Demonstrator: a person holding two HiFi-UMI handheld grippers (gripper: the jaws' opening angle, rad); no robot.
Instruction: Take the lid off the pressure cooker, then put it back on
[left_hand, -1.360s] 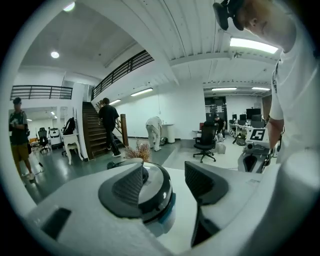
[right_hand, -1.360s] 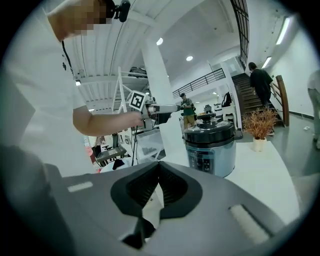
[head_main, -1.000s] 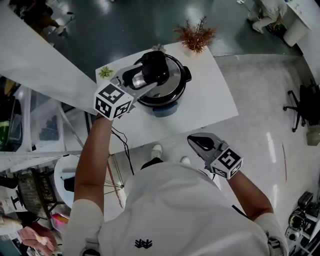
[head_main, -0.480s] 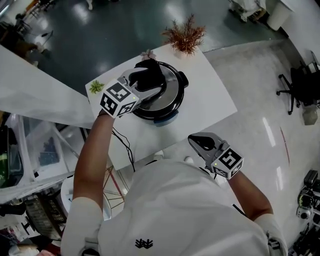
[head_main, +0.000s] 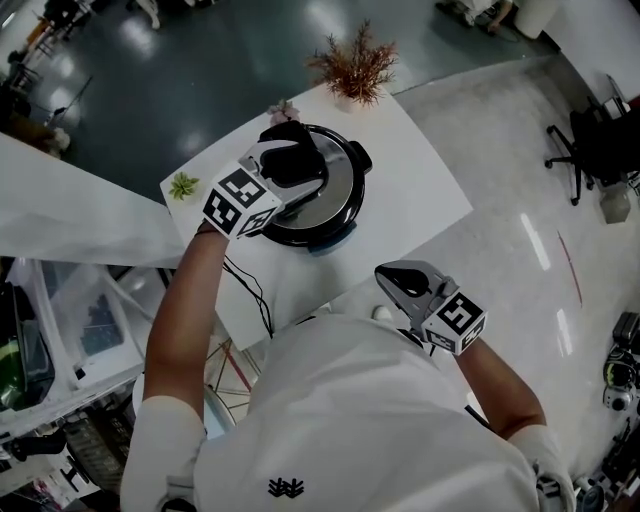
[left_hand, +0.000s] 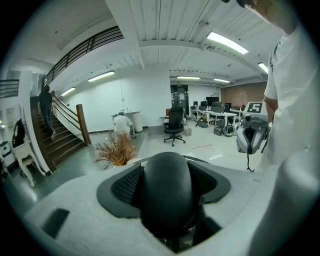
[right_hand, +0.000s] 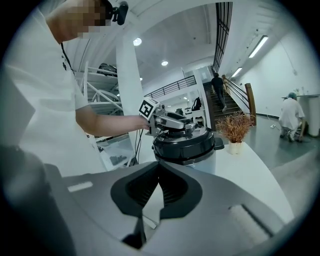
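The black and steel pressure cooker (head_main: 318, 200) stands on the white table (head_main: 410, 190), and its lid (right_hand: 187, 140) sits on the pot. My left gripper (head_main: 290, 162) lies across the top of the lid, shut on the black lid handle (left_hand: 167, 185), which fills the space between its jaws. My right gripper (head_main: 395, 278) hangs off the table's near edge, close to my body, with its pads (right_hand: 172, 192) closed together and nothing between them. It faces the cooker from a distance in the right gripper view.
A dried reddish plant (head_main: 352, 65) in a white pot stands at the table's far edge. A small green plant (head_main: 182, 185) sits at the left corner, and a cable (head_main: 255, 295) hangs below the table. An office chair (head_main: 590, 150) stands on the floor to the right.
The head view has swung a little, so the table sits lower left in frame. My left gripper stays on the lid handle. The right gripper has not moved.
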